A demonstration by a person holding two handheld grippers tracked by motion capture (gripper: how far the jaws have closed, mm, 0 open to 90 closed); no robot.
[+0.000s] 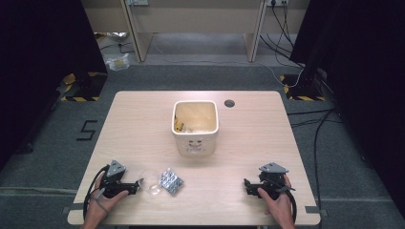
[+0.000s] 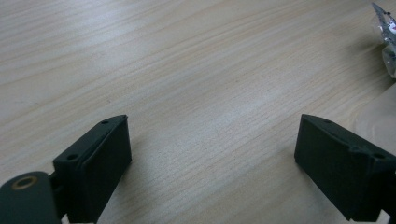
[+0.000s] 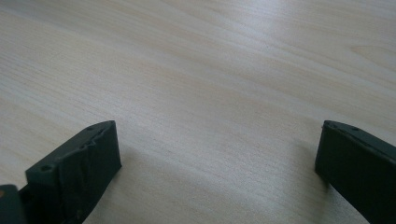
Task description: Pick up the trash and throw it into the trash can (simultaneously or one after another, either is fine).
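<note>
A white square bin (image 1: 195, 138) with a few yellow bits inside stands at the table's middle. Near the front left lie a clear plastic piece (image 1: 150, 183) and, beside it, a silver blister pack (image 1: 171, 181). My left gripper (image 1: 137, 187) rests on the table just left of the clear plastic, pointing right. In the left gripper view it (image 2: 212, 122) is open over bare wood, with the clear plastic (image 2: 378, 116) by the right jaw and the silver pack (image 2: 385, 28) farther off. My right gripper (image 1: 246, 186) rests at the front right, pointing left, and stands open (image 3: 218, 126) over bare wood.
The light wooden table (image 1: 143, 119) has a round cable hole (image 1: 229, 103) behind the bin. Desks, cables and dark curtains surround it on a grey carpet. A hand holds each gripper near the front edge.
</note>
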